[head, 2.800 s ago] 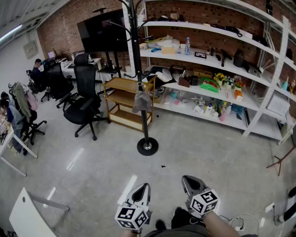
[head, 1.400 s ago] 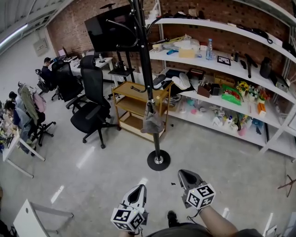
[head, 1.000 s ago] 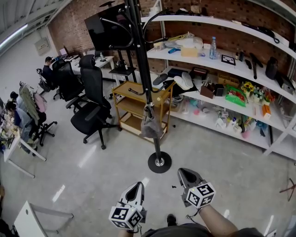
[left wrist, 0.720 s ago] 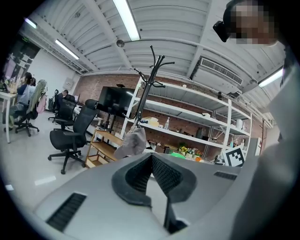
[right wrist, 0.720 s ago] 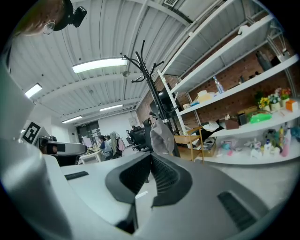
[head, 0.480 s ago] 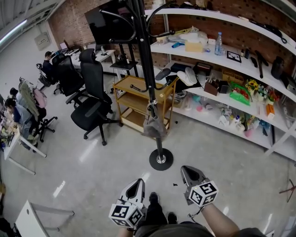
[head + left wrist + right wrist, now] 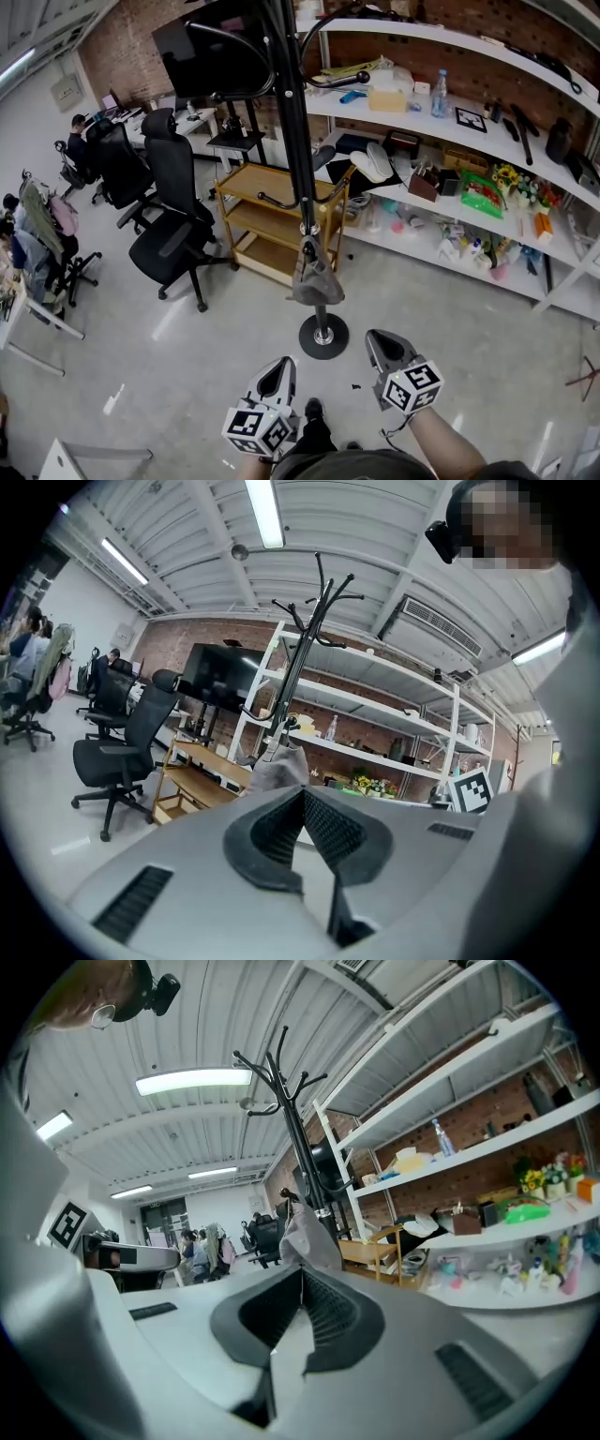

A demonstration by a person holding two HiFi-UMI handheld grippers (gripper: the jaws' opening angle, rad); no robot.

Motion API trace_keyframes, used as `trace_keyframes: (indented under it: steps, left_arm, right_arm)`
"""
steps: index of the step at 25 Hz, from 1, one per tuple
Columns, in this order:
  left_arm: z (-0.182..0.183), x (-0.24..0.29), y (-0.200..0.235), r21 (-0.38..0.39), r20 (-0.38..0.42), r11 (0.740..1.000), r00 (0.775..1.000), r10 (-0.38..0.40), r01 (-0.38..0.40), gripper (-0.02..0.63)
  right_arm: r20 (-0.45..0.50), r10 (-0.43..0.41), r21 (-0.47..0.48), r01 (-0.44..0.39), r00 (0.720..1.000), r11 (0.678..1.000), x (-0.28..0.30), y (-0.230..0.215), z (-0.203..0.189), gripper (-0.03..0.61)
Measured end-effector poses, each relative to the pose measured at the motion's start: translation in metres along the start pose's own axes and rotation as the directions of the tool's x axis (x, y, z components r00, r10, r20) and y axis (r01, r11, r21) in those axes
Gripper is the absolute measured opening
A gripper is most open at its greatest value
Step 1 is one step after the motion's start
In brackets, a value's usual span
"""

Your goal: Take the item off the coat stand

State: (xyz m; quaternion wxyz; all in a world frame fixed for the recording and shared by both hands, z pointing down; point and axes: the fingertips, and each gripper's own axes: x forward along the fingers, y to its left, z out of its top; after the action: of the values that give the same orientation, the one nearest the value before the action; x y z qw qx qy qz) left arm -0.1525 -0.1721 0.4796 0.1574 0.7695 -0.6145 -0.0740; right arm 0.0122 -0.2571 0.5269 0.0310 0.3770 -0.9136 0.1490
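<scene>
We are holding the left gripper [image 7: 277,373] and the right gripper [image 7: 384,347] low, jaws pressed together (nothing between them), pointing toward the grey cloth item [image 7: 315,279] hanging on the coat stand [image 7: 296,141] just ahead.

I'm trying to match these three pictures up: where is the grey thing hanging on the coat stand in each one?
Head view: the grey item hangs at centre, low on the stand, above its round base.
Left gripper view: the grey item is at centre, just above the left gripper.
Right gripper view: the grey item is at centre, just above the right gripper.
Shared landmark: the black pole.
</scene>
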Motion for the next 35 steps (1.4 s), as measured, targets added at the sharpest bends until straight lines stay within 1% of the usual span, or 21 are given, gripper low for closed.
trace_keyframes:
  steps: [3, 7, 11, 15, 17, 18, 19, 21, 23, 29, 35]
  left_arm:
    - [0.005, 0.02, 0.014, 0.007, -0.01, 1.0, 1.0, -0.018, 0.018, 0.006]
    - [0.015, 0.046, 0.031, 0.004, -0.011, 0.999, 0.999, -0.041, 0.041, 0.006]
    - [0.021, 0.069, 0.042, 0.0, -0.021, 0.998, 0.998, -0.066, 0.066, 0.006]
    - [0.028, 0.087, 0.047, 0.001, -0.029, 0.996, 0.995, -0.091, 0.091, 0.006]
    - [0.032, 0.095, 0.05, 0.0, -0.029, 0.995, 0.995, -0.1, 0.1, 0.006]
    - [0.034, 0.098, 0.051, 0.0, -0.029, 0.995, 0.994, -0.104, 0.104, 0.006]
    - [0.035, 0.1, 0.052, -0.001, -0.028, 0.994, 0.994, -0.108, 0.108, 0.006]
    - [0.036, 0.103, 0.056, -0.003, -0.027, 0.994, 0.993, -0.111, 0.111, 0.006]
    - [0.036, 0.106, 0.062, -0.009, -0.026, 0.994, 0.994, -0.11, 0.11, 0.006]
    - [0.036, 0.115, 0.074, -0.018, -0.034, 0.993, 0.992, -0.12, 0.119, 0.006]
    - [0.035, 0.12, 0.082, -0.021, -0.036, 0.991, 0.99, -0.134, 0.133, 0.006]
  right_arm:
    - [-0.015, -0.003, -0.032, 0.002, 1.0, 1.0, 0.025, -0.002, 0.005, 0.008]
    - [-0.007, 0.041, -0.05, -0.042, 0.999, 0.998, 0.057, 0.001, 0.019, 0.009]
    - [-0.018, 0.045, -0.099, -0.046, 0.999, 0.994, 0.081, 0.002, 0.028, 0.009]
    - [0.015, 0.074, -0.03, -0.074, 0.997, 0.997, 0.096, -0.001, 0.04, 0.011]
    - [0.012, 0.077, -0.032, -0.077, 0.997, 0.997, 0.104, -0.001, 0.051, 0.068]
    - [0.002, 0.08, -0.039, -0.079, 0.997, 0.996, 0.108, 0.0, 0.054, 0.079]
    - [-0.008, 0.082, -0.046, -0.082, 0.997, 0.996, 0.112, 0.0, 0.055, 0.103]
    - [-0.025, 0.081, -0.07, -0.082, 0.996, 0.994, 0.12, 0.0, 0.05, 0.133]
    - [-0.043, 0.065, -0.1, -0.069, 0.997, 0.993, 0.127, 0.001, 0.047, 0.166]
    - [-0.107, 0.036, -0.151, -0.052, 0.994, 0.987, 0.143, 0.003, 0.039, 0.167]
    - [-0.103, 0.018, -0.184, -0.037, 0.994, 0.982, 0.156, 0.003, 0.041, 0.166]
